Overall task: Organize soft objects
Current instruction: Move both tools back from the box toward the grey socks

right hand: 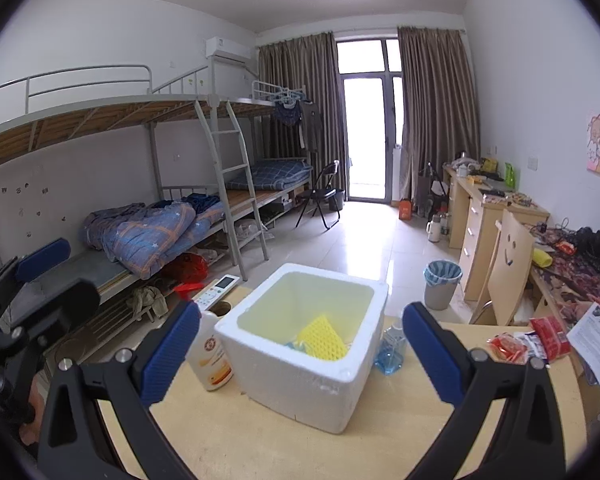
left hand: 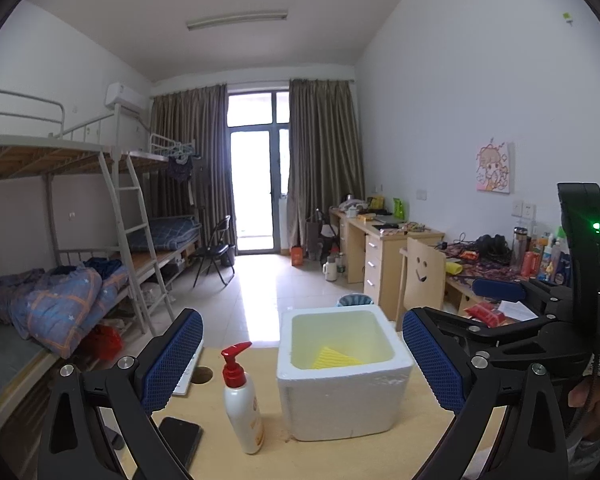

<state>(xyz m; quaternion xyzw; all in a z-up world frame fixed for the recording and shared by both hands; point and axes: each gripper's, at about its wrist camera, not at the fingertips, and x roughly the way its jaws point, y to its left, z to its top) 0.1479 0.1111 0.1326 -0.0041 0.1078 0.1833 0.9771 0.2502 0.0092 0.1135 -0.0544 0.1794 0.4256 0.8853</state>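
A white foam box stands on the wooden table. Inside it lies a yellow foam net, resting over something pale blue. My left gripper is open in front of the box, with nothing between its blue pads. My right gripper is open too, held wide just short of the box and empty. In the right wrist view the left gripper's blue pad shows at the left edge.
A red-capped pump bottle stands left of the box, with a phone and a remote nearby. A blue glass bottle, red snack packets and a paper lie to the right. A bin, a chair and bunk beds stand beyond.
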